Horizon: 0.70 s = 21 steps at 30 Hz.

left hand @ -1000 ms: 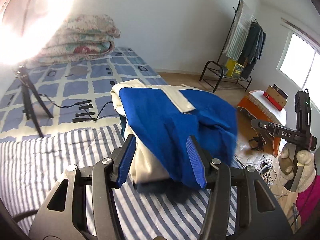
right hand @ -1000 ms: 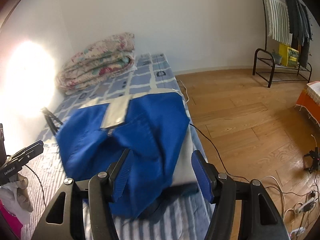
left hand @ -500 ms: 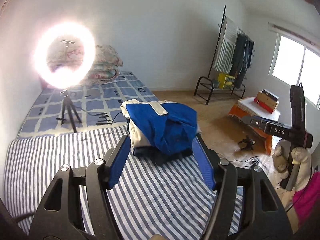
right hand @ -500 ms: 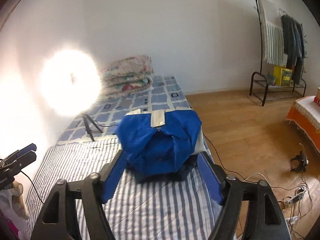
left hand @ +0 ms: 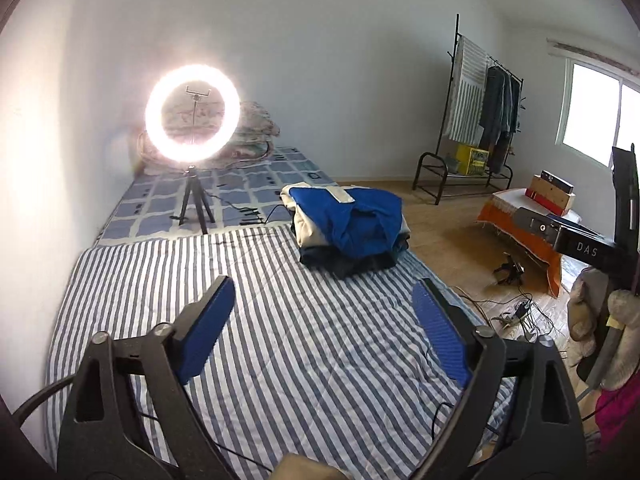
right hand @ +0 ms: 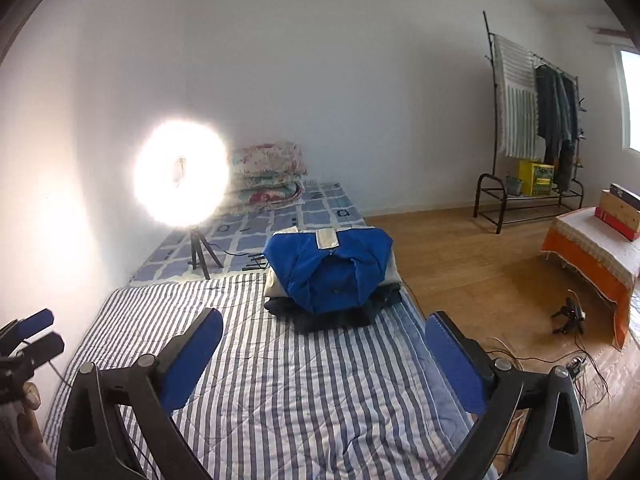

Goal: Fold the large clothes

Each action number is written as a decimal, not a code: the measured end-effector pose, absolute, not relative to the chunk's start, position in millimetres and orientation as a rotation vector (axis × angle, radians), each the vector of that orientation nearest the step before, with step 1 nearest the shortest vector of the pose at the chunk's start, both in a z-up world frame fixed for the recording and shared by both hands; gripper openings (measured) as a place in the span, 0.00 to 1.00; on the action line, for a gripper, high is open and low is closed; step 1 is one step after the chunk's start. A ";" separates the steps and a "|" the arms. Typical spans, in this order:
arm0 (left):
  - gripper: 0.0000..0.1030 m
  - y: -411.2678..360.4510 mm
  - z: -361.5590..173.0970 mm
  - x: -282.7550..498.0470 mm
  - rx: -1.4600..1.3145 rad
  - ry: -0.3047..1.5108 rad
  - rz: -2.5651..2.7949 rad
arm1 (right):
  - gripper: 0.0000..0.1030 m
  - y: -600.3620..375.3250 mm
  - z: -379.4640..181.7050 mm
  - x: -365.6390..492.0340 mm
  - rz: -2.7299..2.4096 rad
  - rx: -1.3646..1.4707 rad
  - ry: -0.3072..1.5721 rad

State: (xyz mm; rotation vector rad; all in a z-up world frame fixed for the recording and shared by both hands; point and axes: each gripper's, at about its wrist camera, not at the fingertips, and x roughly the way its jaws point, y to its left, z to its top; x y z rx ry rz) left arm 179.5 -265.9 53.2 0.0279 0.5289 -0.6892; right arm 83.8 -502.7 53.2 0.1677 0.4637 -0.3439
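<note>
Both the left gripper (left hand: 322, 322) and right gripper (right hand: 324, 354) have just been opening and hold nothing, and the folded blue jacket (right hand: 330, 270) sits lumpy atop a clothes pile (right hand: 340, 314) by the bed (right hand: 280, 400) edge, so it could slide off.
</note>
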 end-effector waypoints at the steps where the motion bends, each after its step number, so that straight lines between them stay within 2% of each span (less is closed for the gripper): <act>1: 0.94 -263.9 52.6 175.1 0.017 0.528 -0.693 | 1.00 -498.0 52.2 78.8 -0.350 0.165 0.454; 7: 0.96 -262.0 48.1 153.4 0.062 0.488 -0.647 | 1.00 -481.7 42.7 69.6 -0.365 0.108 0.440; 9: 1.00 -261.2 44.7 150.3 0.070 0.481 -0.639 | 1.00 -478.7 35.1 69.2 -0.377 0.096 0.448; 21: 1.00 -261.9 31.3 148.5 0.119 0.498 -0.590 | 1.00 -473.5 16.4 70.9 -0.400 0.090 0.469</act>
